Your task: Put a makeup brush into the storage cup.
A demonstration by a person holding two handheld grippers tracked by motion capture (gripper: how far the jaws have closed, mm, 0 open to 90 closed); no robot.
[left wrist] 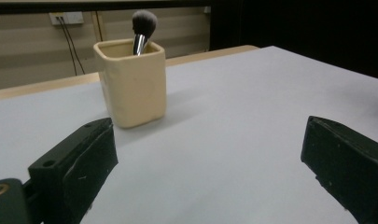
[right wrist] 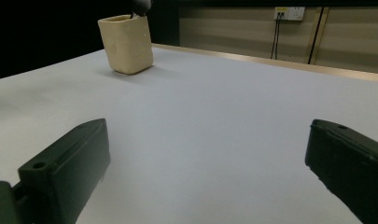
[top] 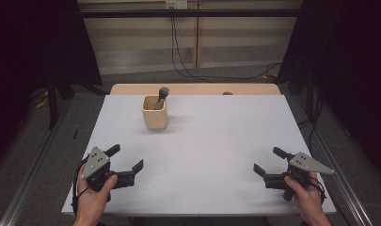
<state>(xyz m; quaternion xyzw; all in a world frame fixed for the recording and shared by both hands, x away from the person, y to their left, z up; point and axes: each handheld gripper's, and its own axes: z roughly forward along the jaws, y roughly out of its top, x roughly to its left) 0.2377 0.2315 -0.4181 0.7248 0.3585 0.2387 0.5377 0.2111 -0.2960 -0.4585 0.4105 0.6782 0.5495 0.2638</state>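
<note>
Toward the far left of the bench [top: 202, 155] stands the cup [top: 155, 113], a squarish, cream-coloured holder with rounded corners and a matt, slightly uneven wall that looks like ceramic or moulded plastic. Upright inside it leans the brush [top: 162, 93]: a soft, dark, domed tuft on a shiny metal ferrule, its handle hidden below the rim. The cup keeps the brush standing with its head clear of the rim, which would let you take it from above without touching the cup.

Your left gripper [top: 127, 162] rests at the near left edge, jaws spread wide and holding nothing; its own view looks straight at the cup and brush, so it is the better placed of the two for a reach. Your right gripper [top: 267, 162] sits at the near right edge, well apart from the cup, jaws likewise wide and empty. Both grippers have blocky black jaws with flat inner faces.

The bench top is a smooth, pale, matt sheet, with a wooden strip along its far edge.
</note>
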